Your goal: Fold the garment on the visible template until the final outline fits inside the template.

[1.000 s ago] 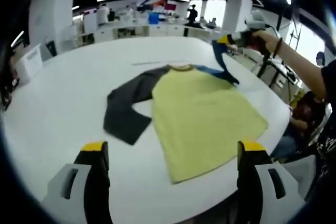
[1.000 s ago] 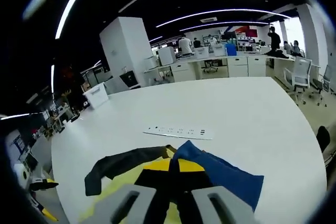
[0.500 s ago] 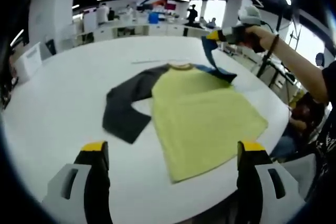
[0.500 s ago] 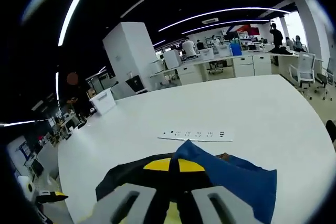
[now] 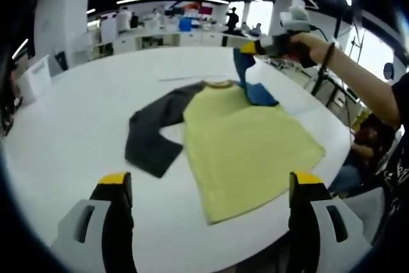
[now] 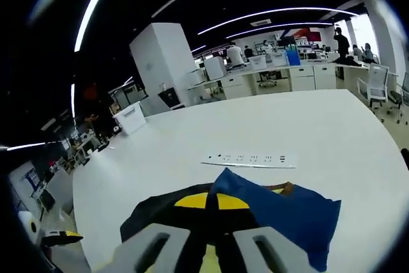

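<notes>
A: I've got the shirt (image 5: 249,142) lying flat on the desk (image 5: 70,126), yellow body toward me, dark sleeve (image 5: 153,129) spread out to one side. My right gripper (image 5: 251,47) is up over the far shoulder with the blue sleeve (image 5: 246,75) pinched and lifted off the desk.

B: Jaws on that one?

A: Clenched on the blue cuff. In the right gripper view the fabric (image 6: 281,212) runs right into the closed tips (image 6: 212,201). My left gripper (image 5: 208,183) hangs low at the near edge, jaws wide apart, grasping nothing.

B: How do I carry the fold?

A: I'd say sweep the sleeve across the chest, low and taut, and lay it so the cuff lands inside the yellow panel, not past its edge. Release only once it lies flat, or it'll bunch at the shoulder.

B: And the template?

A: I can't make one out. There's a white strip (image 6: 250,159) on the desk beyond the collar (image 5: 219,83), but no outline I can see under the shirt. The hem corner nearest me sits close to the desk edge, and my own jaws cover the cuff itself.
</notes>
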A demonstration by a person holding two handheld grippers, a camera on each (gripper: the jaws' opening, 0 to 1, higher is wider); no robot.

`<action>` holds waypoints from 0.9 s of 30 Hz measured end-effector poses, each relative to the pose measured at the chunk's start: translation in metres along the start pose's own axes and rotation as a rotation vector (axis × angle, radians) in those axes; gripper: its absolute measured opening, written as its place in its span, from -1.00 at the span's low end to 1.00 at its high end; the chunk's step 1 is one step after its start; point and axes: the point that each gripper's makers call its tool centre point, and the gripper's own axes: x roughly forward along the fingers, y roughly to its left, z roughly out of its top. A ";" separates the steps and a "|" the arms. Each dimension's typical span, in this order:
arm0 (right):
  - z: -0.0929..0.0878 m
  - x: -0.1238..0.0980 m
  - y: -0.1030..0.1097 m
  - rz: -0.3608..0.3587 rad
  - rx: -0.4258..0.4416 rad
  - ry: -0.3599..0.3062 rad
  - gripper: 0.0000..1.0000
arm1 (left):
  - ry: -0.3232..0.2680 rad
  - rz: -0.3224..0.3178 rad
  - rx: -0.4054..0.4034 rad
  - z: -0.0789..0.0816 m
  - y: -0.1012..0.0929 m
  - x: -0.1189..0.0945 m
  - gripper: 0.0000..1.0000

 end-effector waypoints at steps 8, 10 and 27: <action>-0.012 0.017 0.016 0.020 -0.001 0.020 -1.00 | 0.007 0.006 -0.012 -0.005 -0.003 -0.001 0.97; -0.016 0.022 0.021 0.023 0.003 0.028 -1.00 | 0.007 0.007 -0.017 -0.006 0.000 -0.001 0.97; -0.044 0.058 0.037 0.061 -0.055 0.098 -1.00 | 0.013 0.018 -0.042 -0.017 0.016 0.001 0.95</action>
